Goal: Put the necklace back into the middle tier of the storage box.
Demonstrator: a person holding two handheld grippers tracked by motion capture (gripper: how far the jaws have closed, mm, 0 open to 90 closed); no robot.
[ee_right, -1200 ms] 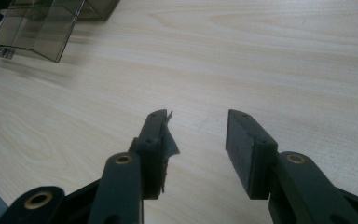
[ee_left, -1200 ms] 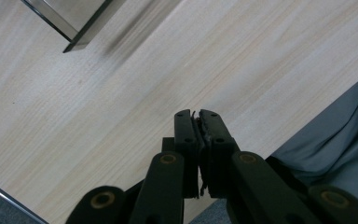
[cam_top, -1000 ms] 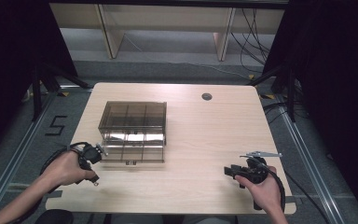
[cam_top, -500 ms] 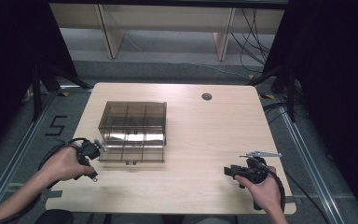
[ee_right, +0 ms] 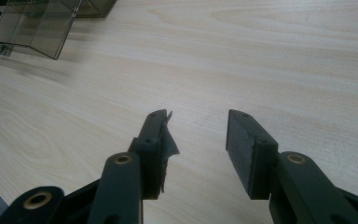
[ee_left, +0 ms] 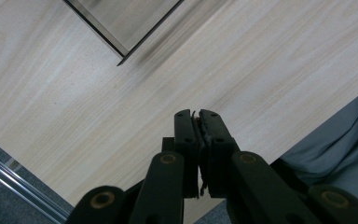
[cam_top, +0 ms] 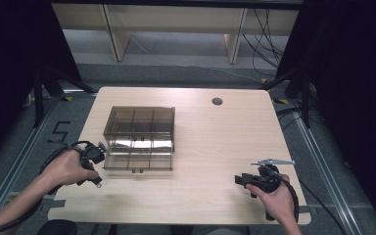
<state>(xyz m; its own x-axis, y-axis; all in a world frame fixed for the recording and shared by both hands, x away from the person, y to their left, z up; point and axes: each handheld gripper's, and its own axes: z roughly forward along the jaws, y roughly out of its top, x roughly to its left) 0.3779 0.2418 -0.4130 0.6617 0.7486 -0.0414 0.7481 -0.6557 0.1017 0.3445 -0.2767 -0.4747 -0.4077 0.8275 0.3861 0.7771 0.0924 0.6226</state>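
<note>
Two black two-jaw grippers are mine: my left gripper (cam_top: 94, 155), jaws pressed together on nothing, sits at the left side of the one smoky transparent plastic compartment box (cam_top: 139, 138); my right gripper (cam_top: 242, 179) rests at four o'clock, jaws parted wide and empty. One pale wooden table (cam_top: 215, 142) carries it all. Shoving the light box sideways looks likely, since closed jaws can't grip its wall.

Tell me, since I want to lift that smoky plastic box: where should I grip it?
Probably by the box's near wall, coming from the near side, beside the left gripper. The box is wider than the fingers open; a thin upright wall would fit between them.
</note>
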